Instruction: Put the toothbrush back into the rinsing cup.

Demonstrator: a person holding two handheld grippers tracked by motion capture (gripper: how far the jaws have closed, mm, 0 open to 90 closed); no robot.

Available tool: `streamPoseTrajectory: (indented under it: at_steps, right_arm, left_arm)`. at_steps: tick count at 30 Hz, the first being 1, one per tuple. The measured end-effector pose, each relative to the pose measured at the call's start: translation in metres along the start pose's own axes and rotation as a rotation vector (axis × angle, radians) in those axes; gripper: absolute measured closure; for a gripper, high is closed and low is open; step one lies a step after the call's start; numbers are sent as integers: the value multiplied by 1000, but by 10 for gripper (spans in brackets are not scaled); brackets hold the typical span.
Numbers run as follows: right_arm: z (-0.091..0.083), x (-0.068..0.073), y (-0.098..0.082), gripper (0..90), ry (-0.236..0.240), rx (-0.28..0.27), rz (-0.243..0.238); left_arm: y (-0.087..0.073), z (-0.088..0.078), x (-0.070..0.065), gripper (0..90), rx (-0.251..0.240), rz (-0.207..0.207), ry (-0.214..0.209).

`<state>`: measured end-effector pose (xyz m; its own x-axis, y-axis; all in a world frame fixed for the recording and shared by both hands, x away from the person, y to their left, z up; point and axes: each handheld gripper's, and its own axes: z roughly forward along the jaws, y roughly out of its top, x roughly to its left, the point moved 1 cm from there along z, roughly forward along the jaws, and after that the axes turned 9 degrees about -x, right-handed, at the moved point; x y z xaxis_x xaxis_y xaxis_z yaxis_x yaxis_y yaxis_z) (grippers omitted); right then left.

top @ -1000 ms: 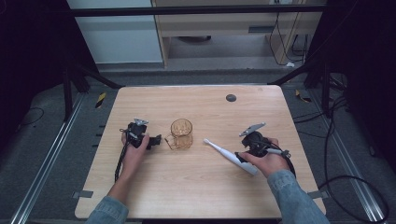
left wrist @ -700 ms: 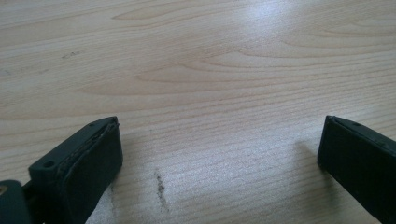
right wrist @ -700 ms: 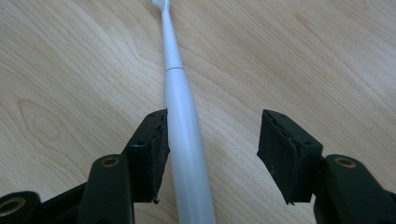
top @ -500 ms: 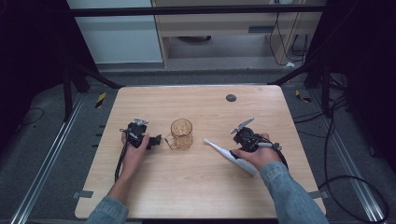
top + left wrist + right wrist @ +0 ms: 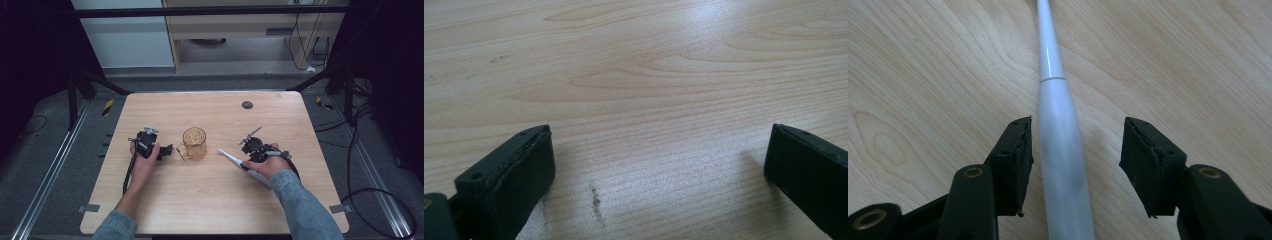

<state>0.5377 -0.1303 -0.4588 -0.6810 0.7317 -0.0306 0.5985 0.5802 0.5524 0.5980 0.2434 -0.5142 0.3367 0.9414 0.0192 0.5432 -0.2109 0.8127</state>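
Since a second ago my right tongs (image 5: 1075,167) have slid leftward to straddle the white toothbrush (image 5: 1060,150) lying right of centre on the table (image 5: 210,200), jaws apart for a grab, while my left tongs (image 5: 659,165) rest spread beside the amber mug (image 5: 194,142).

Amber mug (image 5: 194,143) between left claw (image 5: 167,150), white toothbrush (image 5: 235,160).

No text, label, brand, number or sign can be read in any of the views.
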Motion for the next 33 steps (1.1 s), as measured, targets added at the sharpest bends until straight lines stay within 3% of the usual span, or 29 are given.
streamPoseTrajectory:
  at_steps: [20,33]
  right_arm:
    - [20,5,4,567,32,78,-17]
    - [24,4,4,603,42,91,-27]
  left_arm:
    - [0,0,0,0,0,0,0]
    - [0,0,0,0,0,0,0]
